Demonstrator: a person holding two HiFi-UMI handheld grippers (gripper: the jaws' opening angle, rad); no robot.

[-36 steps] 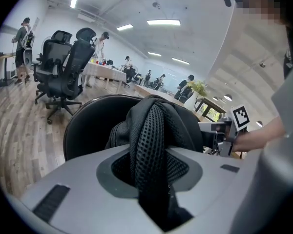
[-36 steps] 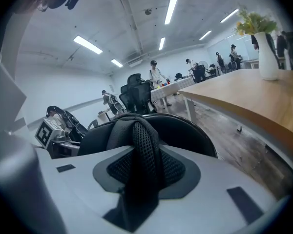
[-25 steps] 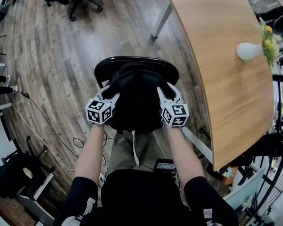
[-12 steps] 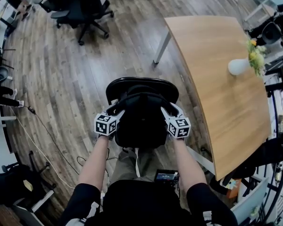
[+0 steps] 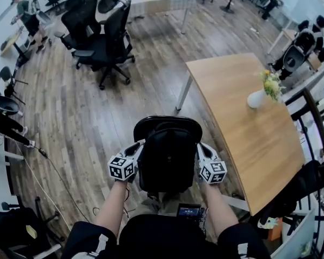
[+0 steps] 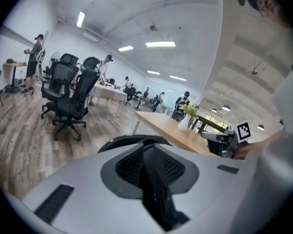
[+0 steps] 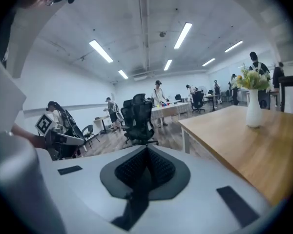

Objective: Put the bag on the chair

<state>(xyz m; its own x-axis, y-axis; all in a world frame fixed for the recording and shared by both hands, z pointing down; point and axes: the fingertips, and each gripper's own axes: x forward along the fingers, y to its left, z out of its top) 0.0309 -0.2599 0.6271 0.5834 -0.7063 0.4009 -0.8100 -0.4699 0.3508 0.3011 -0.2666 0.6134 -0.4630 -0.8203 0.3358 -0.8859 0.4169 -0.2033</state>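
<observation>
In the head view a black bag hangs between my two grippers, over a black chair whose rim shows behind it. My left gripper is at the bag's left side. Its jaws have just been closing, and in the left gripper view they pinch a black strap. My right gripper is at the bag's right side. In the right gripper view its jaws are shut on another black strap. The chair's rim peeks over the left jaws.
A wooden table stands close on the right, with a white vase of flowers on it. Black office chairs stand at the back left and cables lie on the wood floor. People stand at distant desks.
Both grippers have risen with the bag, which has come up off the chair towards me. The head view has tilted up and shows more of the room.
</observation>
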